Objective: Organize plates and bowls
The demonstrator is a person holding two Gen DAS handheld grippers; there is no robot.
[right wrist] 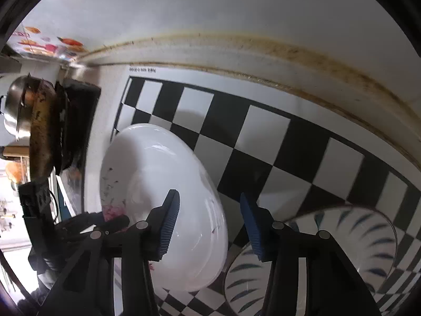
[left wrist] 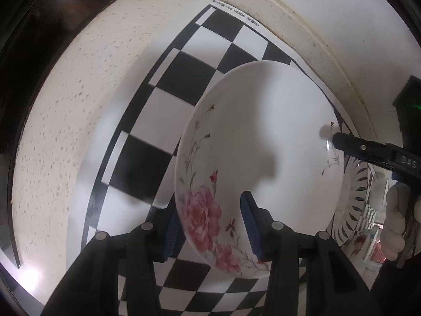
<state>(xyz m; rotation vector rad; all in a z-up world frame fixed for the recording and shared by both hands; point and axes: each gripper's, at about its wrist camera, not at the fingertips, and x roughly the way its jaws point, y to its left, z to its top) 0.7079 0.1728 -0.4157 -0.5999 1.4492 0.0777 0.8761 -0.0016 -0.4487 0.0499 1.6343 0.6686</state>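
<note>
Pinching the near rim of the flowered plate [left wrist: 252, 158], the left gripper [left wrist: 210, 226] has one blue pad under the edge and one inside the well. The right gripper [right wrist: 209, 223] hangs spread and empty, its left finger over the plate's far rim. The plate sits tilted above the checkered mat [left wrist: 168, 73]; the striped bowl [right wrist: 342, 250] rests just right of it. Glazed china looks stiff, slick and breakable, so the rim is the sensible hold. Whether the plate's underside touches the mat is hidden.

Dim, soft shadows, fisheye-bent edges, slight blur throughout.
</note>
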